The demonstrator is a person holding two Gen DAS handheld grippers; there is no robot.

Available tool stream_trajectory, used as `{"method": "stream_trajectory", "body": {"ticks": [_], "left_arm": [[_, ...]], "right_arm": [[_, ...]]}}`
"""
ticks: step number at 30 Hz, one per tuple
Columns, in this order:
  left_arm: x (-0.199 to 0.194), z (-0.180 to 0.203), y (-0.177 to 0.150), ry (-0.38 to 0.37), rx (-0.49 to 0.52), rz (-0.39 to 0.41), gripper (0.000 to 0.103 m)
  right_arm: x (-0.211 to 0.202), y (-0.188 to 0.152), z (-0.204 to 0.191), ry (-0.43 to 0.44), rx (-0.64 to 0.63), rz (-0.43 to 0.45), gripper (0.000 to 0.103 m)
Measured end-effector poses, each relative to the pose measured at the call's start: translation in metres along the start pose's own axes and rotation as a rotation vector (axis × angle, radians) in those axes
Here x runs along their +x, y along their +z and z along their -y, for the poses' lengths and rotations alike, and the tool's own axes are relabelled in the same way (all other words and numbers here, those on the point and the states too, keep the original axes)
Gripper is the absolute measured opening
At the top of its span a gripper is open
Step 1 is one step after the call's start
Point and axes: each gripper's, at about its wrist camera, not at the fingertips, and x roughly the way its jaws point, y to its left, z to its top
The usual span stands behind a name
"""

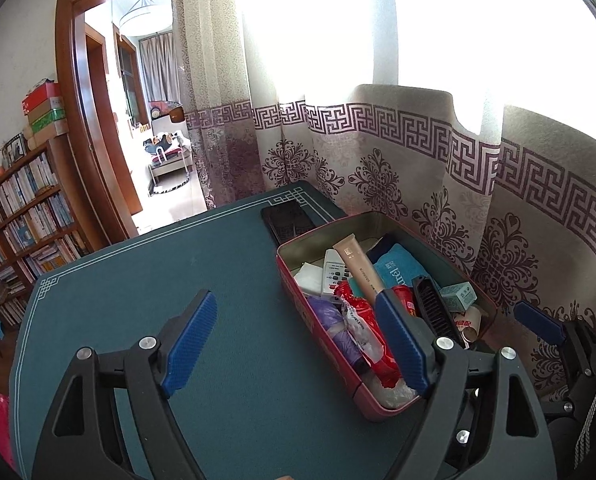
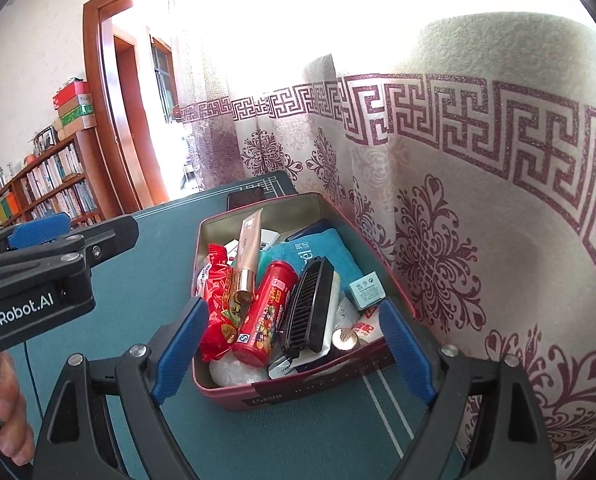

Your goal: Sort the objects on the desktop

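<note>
Both claws stand wide apart and hold nothing. The right claw [image 2: 294, 350] hovers over the near end of the red tin box [image 2: 298, 390], its blue pads flanking the tin's near corners without touching it. The left claw [image 1: 294, 338] hangs just left of the tin, one pad over bare surface [image 1: 158, 280], the other over the tin's near left rim.

The sorting looks nearly finished: everything loose appears gathered in the tin. Inside it lie a beige tube [image 2: 248, 252], a red snack packet [image 2: 218, 304], a red canister [image 2: 264, 316], a black comb [image 2: 308, 304], a teal pouch [image 2: 318, 254], a small green carton [image 2: 367, 290] at the right wall, and a white remote [image 1: 334, 274] toward the far left. The one thing left outside is a dark phone [image 1: 288, 218] lying flat just beyond the tin's far left corner; whether it belongs in the tin I cannot tell.

A patterned curtain [image 2: 458, 200] hangs close along the tin's right side, crowding any approach from there. A bookshelf [image 1: 26, 216] stands well left of the tin.
</note>
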Motion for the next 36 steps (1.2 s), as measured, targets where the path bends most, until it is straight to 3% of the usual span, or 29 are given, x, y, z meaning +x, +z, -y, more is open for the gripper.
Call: {"method": "stream_trajectory", "body": {"ticks": [9,20,36], "left_arm": [[-0.006,0.000,-0.002,-0.001,0.004,0.002,0.084],[-0.010,-0.001,-0.006,-0.027,0.003,-0.016,0.085],[-0.018,0.004,-0.011,0.008,0.032,0.019,0.085]], "right_arm": [[-0.014,-0.001,-0.014,-0.025,-0.045,0.039,0.102],[-0.016,-0.004,-0.020,-0.041,-0.052,0.024,0.102],[-0.020,-0.007,-0.025,-0.052,-0.066,0.013,0.102]]}}
